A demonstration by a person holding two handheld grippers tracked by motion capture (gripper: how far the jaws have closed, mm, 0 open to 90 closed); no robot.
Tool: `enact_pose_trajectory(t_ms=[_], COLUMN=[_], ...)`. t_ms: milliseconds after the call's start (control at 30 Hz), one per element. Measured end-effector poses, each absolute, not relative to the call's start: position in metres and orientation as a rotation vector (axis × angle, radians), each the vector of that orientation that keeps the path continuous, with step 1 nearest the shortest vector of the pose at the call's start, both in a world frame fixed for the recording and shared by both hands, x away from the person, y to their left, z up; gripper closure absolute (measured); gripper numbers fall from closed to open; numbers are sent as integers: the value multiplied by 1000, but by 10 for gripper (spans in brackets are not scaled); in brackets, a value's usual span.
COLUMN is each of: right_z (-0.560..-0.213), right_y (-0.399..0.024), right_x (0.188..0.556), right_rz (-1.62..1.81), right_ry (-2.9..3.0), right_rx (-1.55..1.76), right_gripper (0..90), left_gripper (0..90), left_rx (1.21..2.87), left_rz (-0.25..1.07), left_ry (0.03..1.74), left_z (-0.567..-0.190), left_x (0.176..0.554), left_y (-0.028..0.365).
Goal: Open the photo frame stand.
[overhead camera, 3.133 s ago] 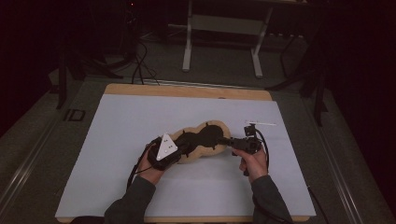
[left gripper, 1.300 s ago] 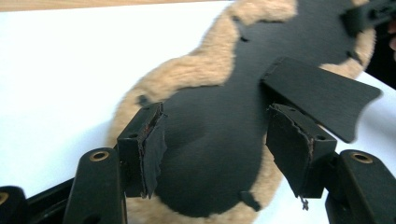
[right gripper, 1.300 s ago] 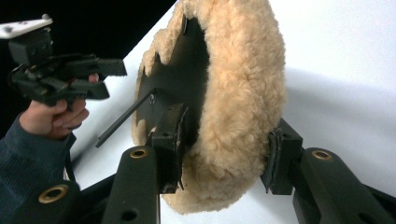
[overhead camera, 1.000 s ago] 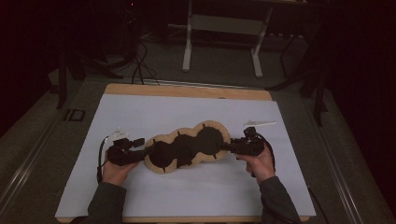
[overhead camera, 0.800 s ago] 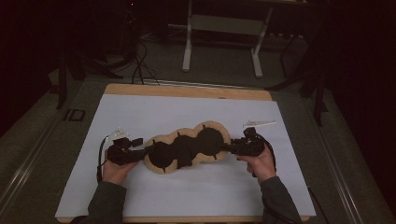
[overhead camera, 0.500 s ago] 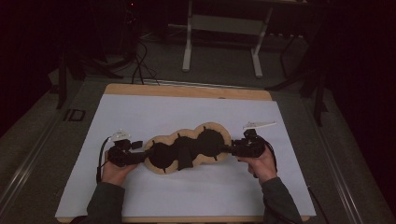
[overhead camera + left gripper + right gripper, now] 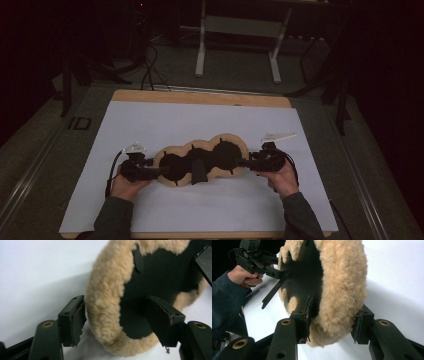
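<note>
A three-lobed black pad with a tan fleece rim (image 7: 220,142) lies on the white sheet, a black strap (image 7: 198,172) across its middle. My left gripper (image 7: 159,172) is at the pad's left end. In the left gripper view the left gripper (image 7: 116,307) stands open astride the fleece rim (image 7: 105,302), one jaw outside it and the other over the black inner face. My right gripper (image 7: 245,162) is at the right end. In the right gripper view the right gripper (image 7: 334,310) is shut on the fleece rim (image 7: 342,285), and the left gripper (image 7: 284,275) is at the far end.
The white sheet (image 7: 150,120) covers a wooden tabletop (image 7: 200,97). A small white strip (image 7: 277,135) lies just behind my right hand. Beyond the table a metal stand (image 7: 237,30) and cables sit on the dark floor.
About three seconds ago my left gripper lay over the pad's middle; it has gone to the left end. Over the last second it edged right onto the rim. The right hand kept still.
</note>
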State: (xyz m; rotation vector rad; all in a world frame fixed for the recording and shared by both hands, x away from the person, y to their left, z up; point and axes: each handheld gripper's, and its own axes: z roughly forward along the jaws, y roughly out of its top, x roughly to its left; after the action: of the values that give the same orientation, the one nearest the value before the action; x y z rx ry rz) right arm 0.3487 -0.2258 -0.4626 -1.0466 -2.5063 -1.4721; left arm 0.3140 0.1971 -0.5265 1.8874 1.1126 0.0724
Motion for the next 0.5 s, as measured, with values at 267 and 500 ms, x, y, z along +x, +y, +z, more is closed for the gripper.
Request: enact_pose_trajectory(t_ms=[267,500], right_z=[-470,-479], right_y=[-228,-231], right_x=[349,349], right_rz=[-1402,-1374], right_ry=[-2566,-2583], right_rx=[-1063,-1091], right_gripper=[540,514], left_gripper=[446,493], left_rx=[1902,1926], left_rz=[133,201], left_ry=[1068,1037], left_z=[-521,-515], left_x=[309,306], left_y=[196,193])
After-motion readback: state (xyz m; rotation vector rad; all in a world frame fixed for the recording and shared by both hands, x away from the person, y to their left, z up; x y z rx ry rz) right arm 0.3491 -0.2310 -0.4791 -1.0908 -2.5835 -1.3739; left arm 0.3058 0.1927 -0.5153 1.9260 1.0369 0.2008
